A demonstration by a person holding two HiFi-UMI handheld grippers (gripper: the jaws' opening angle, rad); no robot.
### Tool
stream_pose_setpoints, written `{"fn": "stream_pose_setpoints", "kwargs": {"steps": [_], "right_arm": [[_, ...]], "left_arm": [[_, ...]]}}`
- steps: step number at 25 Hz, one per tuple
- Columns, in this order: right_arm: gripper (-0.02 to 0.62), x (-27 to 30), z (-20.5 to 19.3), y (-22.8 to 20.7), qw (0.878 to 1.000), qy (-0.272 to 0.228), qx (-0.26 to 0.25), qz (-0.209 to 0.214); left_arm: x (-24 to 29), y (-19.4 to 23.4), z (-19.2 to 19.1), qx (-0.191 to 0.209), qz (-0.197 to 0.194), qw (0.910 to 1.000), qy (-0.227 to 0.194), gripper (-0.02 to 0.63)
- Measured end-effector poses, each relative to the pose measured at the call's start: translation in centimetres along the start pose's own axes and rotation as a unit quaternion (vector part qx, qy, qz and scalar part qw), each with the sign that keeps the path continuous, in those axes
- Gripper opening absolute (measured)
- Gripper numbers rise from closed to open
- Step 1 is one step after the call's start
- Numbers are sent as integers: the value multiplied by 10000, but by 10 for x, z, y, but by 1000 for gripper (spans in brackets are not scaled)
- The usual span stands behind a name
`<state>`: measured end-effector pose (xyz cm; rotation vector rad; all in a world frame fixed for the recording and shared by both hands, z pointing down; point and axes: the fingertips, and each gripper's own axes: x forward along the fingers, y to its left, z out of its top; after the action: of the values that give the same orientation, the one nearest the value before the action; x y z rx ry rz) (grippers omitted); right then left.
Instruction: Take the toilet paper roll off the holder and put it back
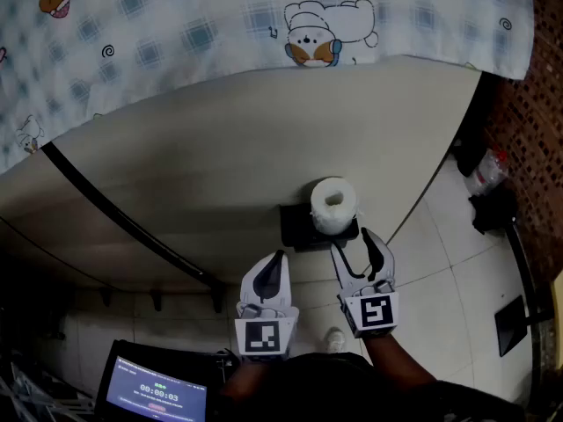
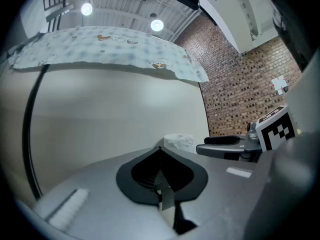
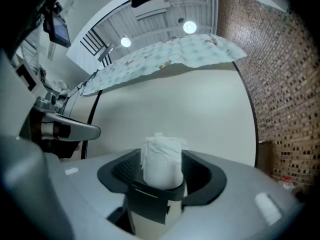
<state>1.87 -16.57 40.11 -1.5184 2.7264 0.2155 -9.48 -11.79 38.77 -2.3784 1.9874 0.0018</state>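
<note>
Right hand-held gripper [image 1: 352, 243] released, jaws spread at the toilet paper roll [image 1: 333, 204]; left hand-held gripper [image 1: 278, 258] clenched, empty.

Roll stands upright on its black holder [image 1: 295, 229], fixed to a pale wall panel [image 1: 202, 156], straight ahead of the right hand-held gripper. Right gripper view: roll framed in the gap at the jaw tips, space on either side, pads not pressing. Left hand-held gripper sits just beside the right one, on its left, jaws closed to a point with nothing between them; roll lies ahead and to its right. Cartoon-print cloth [image 1: 220, 16] drapes the panel's top, well beyond both. Brick wall [image 1: 545, 104] off to the right.
</note>
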Motion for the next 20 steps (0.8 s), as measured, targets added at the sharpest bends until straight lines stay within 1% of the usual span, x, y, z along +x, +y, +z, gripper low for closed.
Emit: {"fn": "stream_pose_setpoints", "kwargs": {"steps": [4,5,8,13,16,20], "right_arm": [[417,16,-4,-6,9996,9,265,-37],[448,20,-5,-6,9996,18,288,-14],[471,34,-10,-5,9996,108,247,65],[471,60,-17,-6,9992,337,201,120],[471,74,-22,-9,9993,316,154,161],[471,89,-22,-7,9985,484,129,241]], "left_arm": [[10,7,-2,43,8,10000,20,18],[12,9,-3,47,13,10000,26,18],[19,16,-4,38,64,10000,44,18],[29,33,-1,54,219,9997,18,18],[33,41,0,53,319,9995,2,18],[36,51,-2,62,432,9990,12,18]]}}
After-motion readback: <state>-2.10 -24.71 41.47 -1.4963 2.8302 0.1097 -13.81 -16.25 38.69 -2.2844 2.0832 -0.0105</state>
